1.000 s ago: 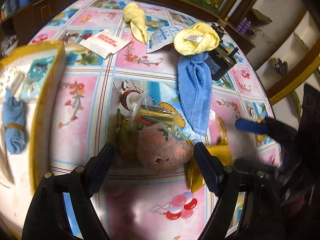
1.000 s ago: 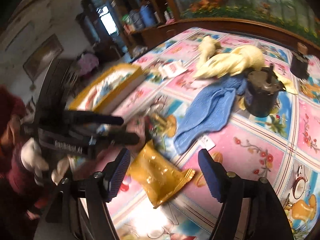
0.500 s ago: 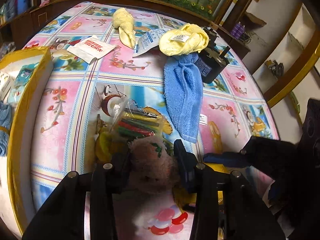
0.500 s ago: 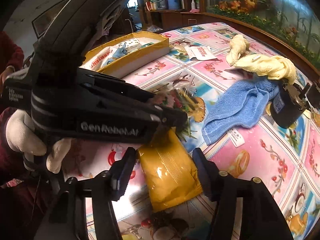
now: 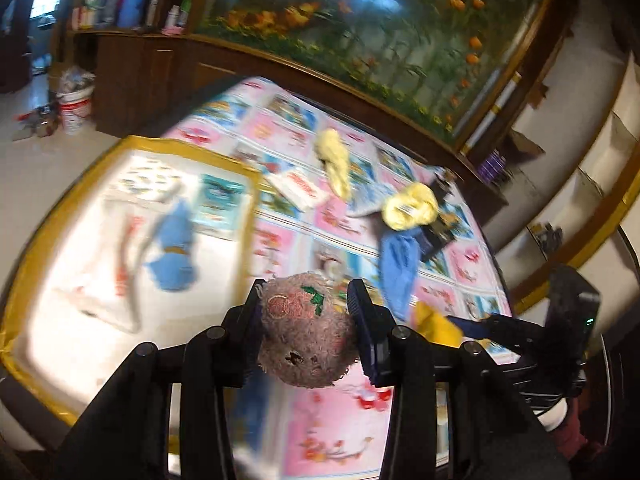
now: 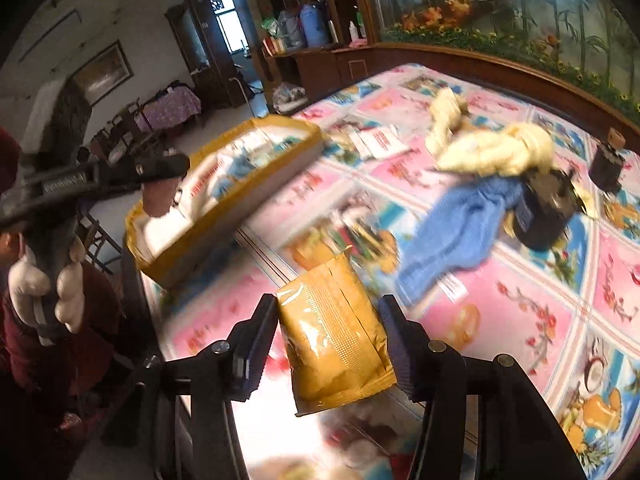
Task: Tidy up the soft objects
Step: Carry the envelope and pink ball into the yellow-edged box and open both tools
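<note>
My left gripper (image 5: pixel 306 288) is shut on a pinkish-brown plush ball (image 5: pixel 306 336) with red and green embroidery, held in the air beside the yellow-rimmed box (image 5: pixel 248 216). The right wrist view shows that left gripper (image 6: pixel 160 166) and the plush ball (image 6: pixel 160 198) over the near end of the box (image 6: pixel 224 216). My right gripper (image 6: pixel 327 305) is shut on a yellow foil pouch (image 6: pixel 336 336), lifted off the table. A blue towel (image 6: pixel 460 236), a yellow yarn skein (image 6: pixel 492 152) and a pale yellow cloth (image 6: pixel 446 114) lie further back.
The box holds a blue cloth (image 5: pixel 172 248) and white packets. A black device (image 6: pixel 544 208) sits on the towel's far end, with a small dark jar (image 6: pixel 608 164) behind it. A white sachet (image 6: pixel 378 140) and a blurred bag of coloured items (image 6: pixel 352 236) lie on the patterned tablecloth.
My left gripper shut on the plush ball, then lifted it left toward the box. My right gripper shut on the yellow pouch and raised it off the table.
</note>
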Action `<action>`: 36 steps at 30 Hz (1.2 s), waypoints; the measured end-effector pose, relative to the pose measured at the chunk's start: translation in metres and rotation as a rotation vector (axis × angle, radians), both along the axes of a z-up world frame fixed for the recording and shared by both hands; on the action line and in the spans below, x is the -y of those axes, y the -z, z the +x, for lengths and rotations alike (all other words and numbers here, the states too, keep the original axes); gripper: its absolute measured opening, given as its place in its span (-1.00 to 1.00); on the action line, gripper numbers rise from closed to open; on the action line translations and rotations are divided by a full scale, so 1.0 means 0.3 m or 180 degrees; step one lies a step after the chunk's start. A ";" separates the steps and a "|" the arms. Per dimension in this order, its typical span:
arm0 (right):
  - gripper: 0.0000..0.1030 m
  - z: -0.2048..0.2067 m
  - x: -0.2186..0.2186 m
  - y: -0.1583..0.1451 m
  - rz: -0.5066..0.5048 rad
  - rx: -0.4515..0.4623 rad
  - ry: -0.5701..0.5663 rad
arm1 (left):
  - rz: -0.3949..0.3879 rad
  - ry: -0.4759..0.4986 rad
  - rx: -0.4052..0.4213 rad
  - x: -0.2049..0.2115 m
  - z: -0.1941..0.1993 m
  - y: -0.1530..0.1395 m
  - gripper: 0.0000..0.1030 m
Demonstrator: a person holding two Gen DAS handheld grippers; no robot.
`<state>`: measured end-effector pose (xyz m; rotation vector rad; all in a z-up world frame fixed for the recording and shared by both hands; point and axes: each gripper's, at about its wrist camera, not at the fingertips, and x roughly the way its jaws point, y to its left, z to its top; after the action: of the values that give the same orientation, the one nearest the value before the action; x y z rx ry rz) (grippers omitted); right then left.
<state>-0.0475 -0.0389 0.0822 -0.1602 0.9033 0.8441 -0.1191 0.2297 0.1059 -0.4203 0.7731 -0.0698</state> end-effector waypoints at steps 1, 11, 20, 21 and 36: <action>0.04 0.003 -0.030 -0.017 0.0065 -0.0017 -0.0037 | -0.0008 -0.0081 -0.0021 -0.031 -0.006 0.007 -0.26; 0.04 0.009 -0.468 -0.101 0.0334 -0.0180 -0.0566 | -0.0464 -0.0741 -0.0491 -0.295 -0.013 0.214 -0.08; 0.04 0.117 -0.751 0.024 0.0159 -0.0668 -0.0620 | -0.0527 -0.1009 -0.0105 -0.394 -0.119 0.136 0.40; 0.04 0.124 -0.771 0.042 0.0115 -0.0697 -0.0619 | -0.0502 -0.1031 -0.0082 -0.401 -0.124 0.131 0.40; 0.25 0.146 -0.740 0.036 0.0053 -0.0292 -0.0300 | 0.0069 -0.1141 -0.0222 -0.334 -0.107 0.119 0.40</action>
<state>-0.0036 0.1830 0.0715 -0.1515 0.9802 0.9523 -0.1512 0.3298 0.0703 -0.5370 0.7560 0.2893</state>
